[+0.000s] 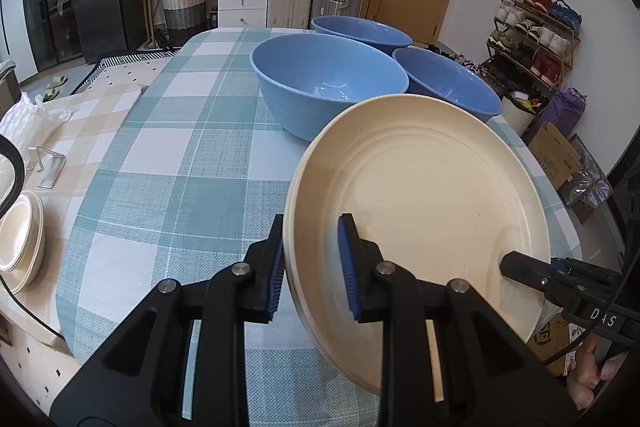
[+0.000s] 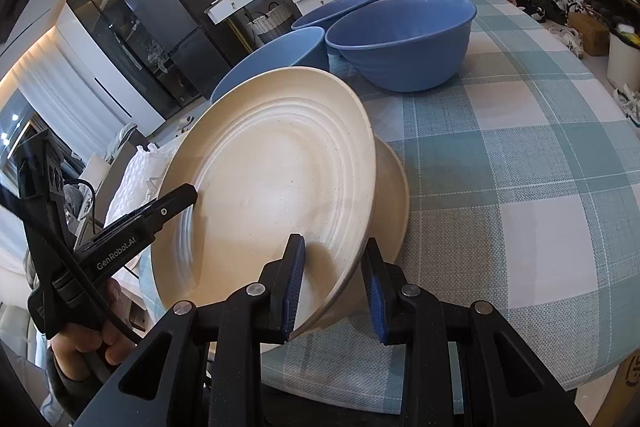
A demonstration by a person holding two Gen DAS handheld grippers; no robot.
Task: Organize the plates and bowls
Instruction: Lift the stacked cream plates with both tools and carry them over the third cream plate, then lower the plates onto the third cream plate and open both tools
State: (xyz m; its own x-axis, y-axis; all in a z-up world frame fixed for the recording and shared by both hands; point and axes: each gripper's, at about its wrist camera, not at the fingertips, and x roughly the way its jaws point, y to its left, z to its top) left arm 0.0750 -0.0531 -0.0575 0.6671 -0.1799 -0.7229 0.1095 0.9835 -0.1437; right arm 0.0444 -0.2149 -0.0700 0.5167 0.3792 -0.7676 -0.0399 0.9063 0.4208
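Two stacked cream plates (image 1: 420,195) hang tilted above the near part of the checked table (image 1: 168,147). My left gripper (image 1: 313,267) is shut on their left rim, one pad under and one on top. My right gripper (image 2: 334,289) is shut on the opposite rim of the plates (image 2: 272,179), and its tip shows in the left wrist view as the right gripper (image 1: 508,263). The left gripper (image 2: 192,193) appears at the plates' far side in the right wrist view. Three blue bowls (image 1: 328,83) (image 1: 448,87) (image 1: 360,31) stand grouped beyond the plates.
Stacked cream bowls (image 1: 20,239), a metal stand (image 1: 46,167) and a plastic bag (image 1: 28,119) lie on the beige-checked surface to the left. Cardboard boxes (image 1: 556,155) and a shoe rack (image 1: 532,39) stand off the table's right edge.
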